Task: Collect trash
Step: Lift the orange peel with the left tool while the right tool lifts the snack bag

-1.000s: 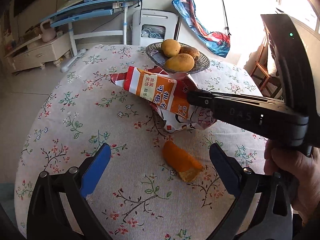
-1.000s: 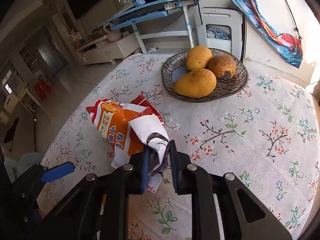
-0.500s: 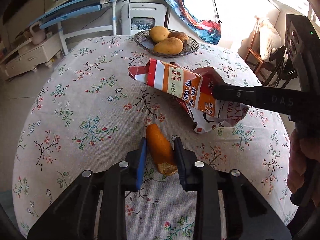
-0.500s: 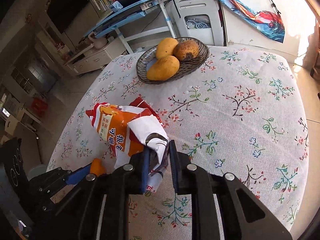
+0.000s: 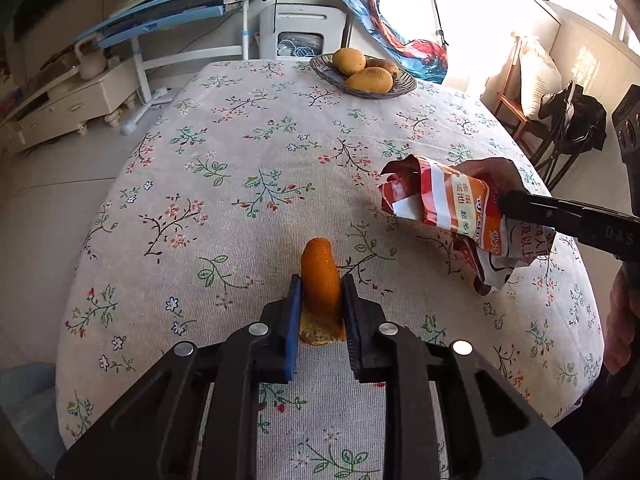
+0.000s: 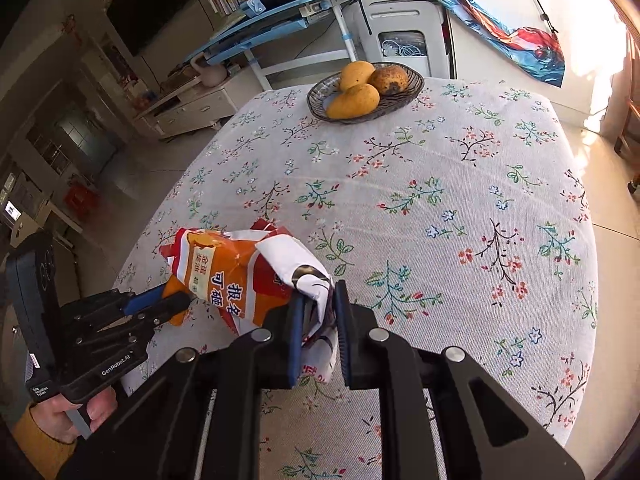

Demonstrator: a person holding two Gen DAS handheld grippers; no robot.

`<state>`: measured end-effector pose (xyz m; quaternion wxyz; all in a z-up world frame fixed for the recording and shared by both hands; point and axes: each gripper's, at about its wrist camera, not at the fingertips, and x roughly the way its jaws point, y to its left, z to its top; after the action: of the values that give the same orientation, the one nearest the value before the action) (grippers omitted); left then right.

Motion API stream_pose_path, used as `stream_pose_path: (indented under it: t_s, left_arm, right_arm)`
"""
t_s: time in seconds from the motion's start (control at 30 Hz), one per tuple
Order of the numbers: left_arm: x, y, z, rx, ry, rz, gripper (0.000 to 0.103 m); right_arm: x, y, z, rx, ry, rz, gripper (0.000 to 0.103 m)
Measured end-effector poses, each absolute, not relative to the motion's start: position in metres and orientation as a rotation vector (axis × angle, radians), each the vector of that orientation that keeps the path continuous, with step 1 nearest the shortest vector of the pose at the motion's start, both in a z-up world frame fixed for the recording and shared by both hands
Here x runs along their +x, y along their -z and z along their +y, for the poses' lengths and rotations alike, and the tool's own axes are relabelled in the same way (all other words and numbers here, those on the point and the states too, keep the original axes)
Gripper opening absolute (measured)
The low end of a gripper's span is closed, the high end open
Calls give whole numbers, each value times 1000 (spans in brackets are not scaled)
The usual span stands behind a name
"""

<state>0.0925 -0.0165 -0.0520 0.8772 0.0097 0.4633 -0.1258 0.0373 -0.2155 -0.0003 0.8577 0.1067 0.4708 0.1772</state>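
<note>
My left gripper [image 5: 321,296] is shut on an orange peel [image 5: 320,280] and holds it above the floral tablecloth [image 5: 248,168]. My right gripper [image 6: 318,304] is shut on a crumpled orange-and-red snack bag [image 6: 224,268] and holds it off the table. In the left wrist view the bag [image 5: 448,204] hangs at the right, pinched by the right gripper [image 5: 508,204]. In the right wrist view the left gripper [image 6: 176,300] sits at lower left, just beside the bag, with a bit of the peel [image 6: 174,286] showing.
A glass bowl [image 5: 362,80] with three mangoes stands at the table's far edge; it also shows in the right wrist view [image 6: 404,96]. A blue desk [image 5: 172,12], a white cabinet [image 5: 60,108] and a white appliance [image 5: 300,32] stand beyond the table. A chair [image 5: 520,96] stands at the right.
My left gripper closed on the orange peel and lifted it back from the table. My right gripper carried the snack bag up and toward the near right side.
</note>
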Motion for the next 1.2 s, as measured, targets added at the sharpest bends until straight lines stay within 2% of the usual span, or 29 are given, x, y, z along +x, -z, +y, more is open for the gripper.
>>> stream_pose_path:
  t_s: [0.43, 1.2]
  left_arm:
    - [63, 30, -2, 20, 229, 878, 19]
    - [10, 31, 27, -85, 236, 854, 19]
  right_arm:
    - [2, -9, -216, 276, -366, 916, 12]
    - [-59, -4, -217, 348, -348, 889, 12]
